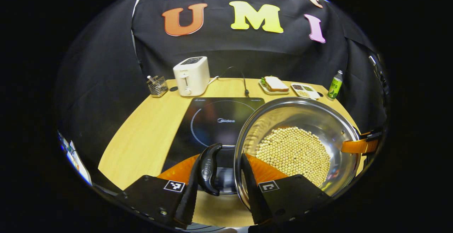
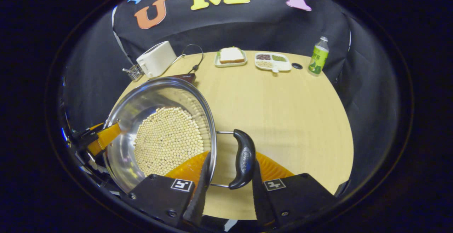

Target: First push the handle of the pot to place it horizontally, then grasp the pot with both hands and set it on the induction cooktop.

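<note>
Left gripper (image 1: pixel 219 190): fingers flank the pot's (image 1: pixel 300 120) black side handle (image 1: pixel 209 167). Right gripper (image 2: pixel 226 190): fingers flank the opposite handle (image 2: pixel 242 158). Firm contact cannot be confirmed. The bean-filled pot overlaps the induction cooktop (image 1: pixel 212 120).

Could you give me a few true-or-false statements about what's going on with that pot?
1. The pot holds small pale beans. True.
2. The pot has a lid on it. False: it is open.
3. Each pair of tongs has a pot handle between its fingers: the left tongs around one handle, the right tongs around the other handle. True.
4. The toaster sits on the cooktop. False: it stands on the table behind it.
5. A bottle stands at the table's far edge. True.
</note>
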A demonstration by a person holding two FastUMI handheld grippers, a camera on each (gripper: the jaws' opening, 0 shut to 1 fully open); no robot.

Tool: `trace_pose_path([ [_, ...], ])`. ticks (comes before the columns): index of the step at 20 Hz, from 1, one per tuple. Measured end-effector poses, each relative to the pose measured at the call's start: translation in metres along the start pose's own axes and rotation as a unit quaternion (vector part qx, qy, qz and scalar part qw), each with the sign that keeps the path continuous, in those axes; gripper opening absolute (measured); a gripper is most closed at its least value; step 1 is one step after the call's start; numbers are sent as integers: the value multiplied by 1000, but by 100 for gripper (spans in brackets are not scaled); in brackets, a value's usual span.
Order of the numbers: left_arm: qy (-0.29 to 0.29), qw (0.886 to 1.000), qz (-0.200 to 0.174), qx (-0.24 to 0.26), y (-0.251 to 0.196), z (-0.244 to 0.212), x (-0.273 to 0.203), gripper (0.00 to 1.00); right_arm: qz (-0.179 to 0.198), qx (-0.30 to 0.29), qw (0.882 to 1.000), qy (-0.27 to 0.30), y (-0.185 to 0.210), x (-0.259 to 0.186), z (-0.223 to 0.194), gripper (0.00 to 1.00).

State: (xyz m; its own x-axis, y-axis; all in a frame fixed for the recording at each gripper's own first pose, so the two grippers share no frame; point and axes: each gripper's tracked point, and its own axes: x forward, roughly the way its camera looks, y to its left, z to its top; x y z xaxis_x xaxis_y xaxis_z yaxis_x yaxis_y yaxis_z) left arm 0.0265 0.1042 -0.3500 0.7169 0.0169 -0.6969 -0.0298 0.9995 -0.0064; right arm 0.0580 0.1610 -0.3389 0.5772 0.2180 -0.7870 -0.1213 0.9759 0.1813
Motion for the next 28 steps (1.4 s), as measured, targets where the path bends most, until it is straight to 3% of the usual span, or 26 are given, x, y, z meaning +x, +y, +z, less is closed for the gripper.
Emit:
trace_pose_path([
  [6, 1, 1000, 15, -1, 50, 16, 15, 60, 9, -4, 1000, 6, 47, 21, 20, 57],
  [16, 5, 1000, 20, 18, 108, 59, 79, 60, 2, 9, 1000, 12, 102, 72, 71, 57],
  [28, 13, 999, 15, 26, 130, 75, 139, 61, -11, 31, 999, 17, 118, 115, 98, 57],
])
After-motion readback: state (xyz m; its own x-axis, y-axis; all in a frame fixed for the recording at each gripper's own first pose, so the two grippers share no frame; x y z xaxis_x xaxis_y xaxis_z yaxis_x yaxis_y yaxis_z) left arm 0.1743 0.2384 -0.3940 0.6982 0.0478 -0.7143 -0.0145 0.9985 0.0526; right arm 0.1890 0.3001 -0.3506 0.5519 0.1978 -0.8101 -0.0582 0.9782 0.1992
